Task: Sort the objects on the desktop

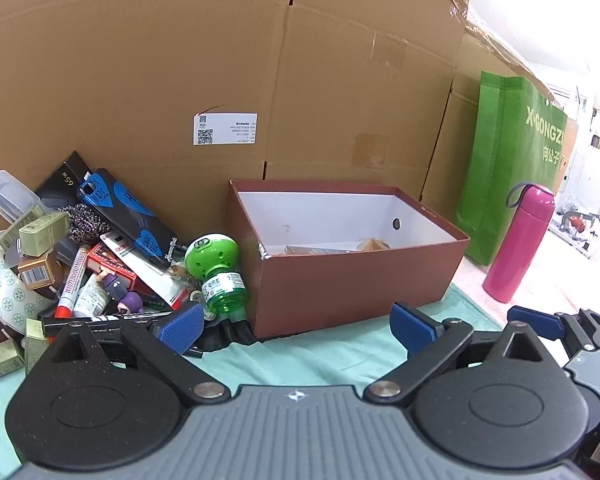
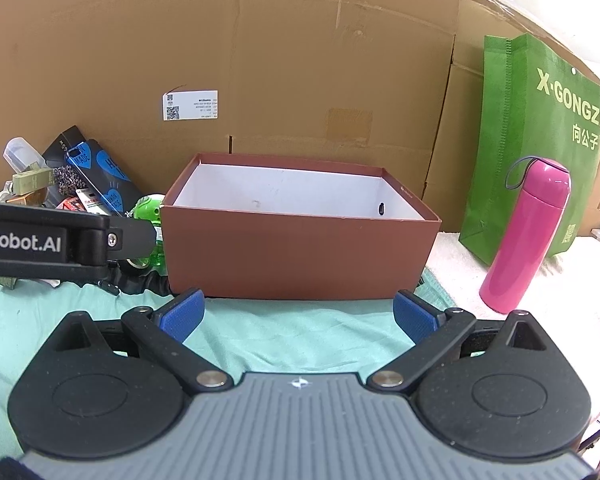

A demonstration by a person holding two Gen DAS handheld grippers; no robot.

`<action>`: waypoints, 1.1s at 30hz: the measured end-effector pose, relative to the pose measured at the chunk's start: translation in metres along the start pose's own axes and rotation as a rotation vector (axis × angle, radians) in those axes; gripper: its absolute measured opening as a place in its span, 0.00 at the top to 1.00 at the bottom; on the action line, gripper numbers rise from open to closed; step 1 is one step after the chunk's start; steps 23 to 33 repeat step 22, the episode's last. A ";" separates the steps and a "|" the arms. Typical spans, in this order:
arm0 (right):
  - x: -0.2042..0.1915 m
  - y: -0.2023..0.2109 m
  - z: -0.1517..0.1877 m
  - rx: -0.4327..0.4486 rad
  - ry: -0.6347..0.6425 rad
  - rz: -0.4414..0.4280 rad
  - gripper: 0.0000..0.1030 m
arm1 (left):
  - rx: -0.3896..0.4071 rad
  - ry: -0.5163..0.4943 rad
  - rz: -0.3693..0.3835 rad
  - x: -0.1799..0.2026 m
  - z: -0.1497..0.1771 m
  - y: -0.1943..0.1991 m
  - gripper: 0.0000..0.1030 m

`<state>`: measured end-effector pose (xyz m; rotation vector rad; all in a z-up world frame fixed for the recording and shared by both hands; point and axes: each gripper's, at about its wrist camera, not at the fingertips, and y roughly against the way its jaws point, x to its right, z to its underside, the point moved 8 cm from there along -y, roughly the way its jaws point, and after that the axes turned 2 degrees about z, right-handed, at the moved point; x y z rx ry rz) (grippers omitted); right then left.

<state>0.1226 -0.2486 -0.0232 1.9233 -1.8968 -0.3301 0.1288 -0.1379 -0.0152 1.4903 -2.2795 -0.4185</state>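
Observation:
A brown shoebox (image 1: 360,276) with a white inside stands open on the mint cloth; a few flat brownish items (image 1: 340,248) lie on its floor. Left of it is a heap of desktop objects: a green round-capped bottle (image 1: 216,276), a whiteboard marker (image 1: 72,280), a blue-and-black phone case (image 1: 128,212), small olive boxes (image 1: 44,232) and a tape roll (image 1: 8,292). My left gripper (image 1: 296,328) is open and holds nothing, low over the cloth between heap and box. My right gripper (image 2: 299,316) is open and holds nothing, facing the box's (image 2: 300,252) front wall.
A wall of large cardboard cartons (image 1: 220,80) closes off the back. A pink flask (image 2: 528,232) and a green tote bag (image 2: 540,140) stand right of the box. The left gripper's black body (image 2: 40,244) crosses the left of the right wrist view.

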 end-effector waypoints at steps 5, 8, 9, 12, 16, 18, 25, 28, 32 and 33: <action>-0.004 -0.004 0.002 -0.014 0.005 -0.001 0.05 | -0.017 -0.002 -0.016 -0.004 0.005 -0.002 0.01; -0.006 -0.005 0.003 -0.017 0.006 -0.006 0.05 | -0.027 -0.003 -0.023 -0.006 0.007 -0.003 0.01; -0.006 -0.006 0.003 -0.018 0.007 -0.007 0.05 | -0.029 -0.005 -0.027 -0.007 0.007 -0.004 0.01; -0.008 -0.007 0.004 -0.022 0.006 -0.010 0.05 | -0.032 -0.007 -0.038 -0.008 0.008 -0.003 0.01; -0.009 -0.008 0.003 -0.022 0.005 -0.015 0.05 | -0.034 -0.013 -0.039 -0.010 0.008 -0.002 0.01; -0.010 -0.008 0.003 -0.021 0.005 -0.019 0.05 | -0.036 -0.017 -0.034 -0.010 0.010 -0.002 0.01; -0.012 -0.010 0.004 -0.030 0.003 -0.023 0.05 | -0.042 -0.014 -0.021 -0.008 0.011 -0.003 0.01; -0.012 -0.010 0.004 -0.030 0.003 -0.023 0.05 | -0.042 -0.014 -0.021 -0.008 0.011 -0.003 0.01; -0.012 -0.010 0.004 -0.030 0.003 -0.023 0.05 | -0.042 -0.014 -0.021 -0.008 0.011 -0.003 0.01; -0.012 -0.010 0.004 -0.030 0.003 -0.023 0.05 | -0.042 -0.014 -0.021 -0.008 0.011 -0.003 0.01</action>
